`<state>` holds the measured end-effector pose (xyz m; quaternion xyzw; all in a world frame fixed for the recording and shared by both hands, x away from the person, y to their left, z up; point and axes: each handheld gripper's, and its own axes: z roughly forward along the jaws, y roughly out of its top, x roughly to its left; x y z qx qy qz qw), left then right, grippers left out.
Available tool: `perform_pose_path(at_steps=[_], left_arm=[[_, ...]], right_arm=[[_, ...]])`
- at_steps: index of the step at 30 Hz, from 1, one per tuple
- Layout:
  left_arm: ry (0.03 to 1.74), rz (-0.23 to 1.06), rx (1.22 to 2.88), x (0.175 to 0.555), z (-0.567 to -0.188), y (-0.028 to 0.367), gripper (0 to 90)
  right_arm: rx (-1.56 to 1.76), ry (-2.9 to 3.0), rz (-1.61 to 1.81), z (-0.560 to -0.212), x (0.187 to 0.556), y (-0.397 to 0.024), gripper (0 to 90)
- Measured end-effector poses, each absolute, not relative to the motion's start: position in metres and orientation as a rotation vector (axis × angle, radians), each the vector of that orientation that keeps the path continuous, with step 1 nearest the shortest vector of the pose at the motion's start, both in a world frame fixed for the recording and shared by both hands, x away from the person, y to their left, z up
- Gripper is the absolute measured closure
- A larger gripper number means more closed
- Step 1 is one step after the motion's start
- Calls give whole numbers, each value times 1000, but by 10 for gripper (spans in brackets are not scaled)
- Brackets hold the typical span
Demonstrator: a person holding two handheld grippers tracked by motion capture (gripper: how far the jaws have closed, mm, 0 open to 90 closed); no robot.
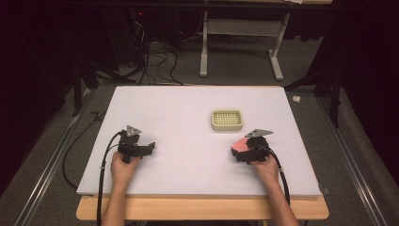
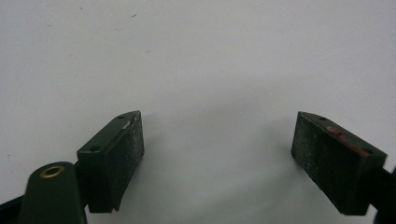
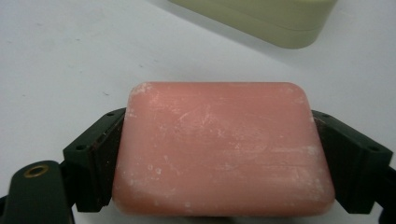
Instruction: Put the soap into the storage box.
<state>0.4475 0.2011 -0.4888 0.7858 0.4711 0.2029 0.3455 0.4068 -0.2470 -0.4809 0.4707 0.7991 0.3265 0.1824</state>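
The pink soap bar [image 3: 223, 149] sits clamped across its long axis between the jaws of my right gripper [image 1: 245, 149], lying flat and level just above the white table [image 1: 188, 113], and the cream soap dish [image 1: 227, 119] lies just ahead of it and a little to the left, near but not touching. Since the dish stands on the far side of the bar from my hand, I judge the coming move to be a short carry forward. My left gripper [image 2: 217, 140], well to the left of the dish, has its jaws spread wide on nothing.
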Motion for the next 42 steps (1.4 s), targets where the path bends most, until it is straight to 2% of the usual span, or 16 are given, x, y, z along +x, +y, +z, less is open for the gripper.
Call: perform_pose_path(at_steps=[42], left_arm=[[1223,525,2040,448,-489,201,174]], right_arm=[[1311,2211,1129,-431,404,-247,137]])
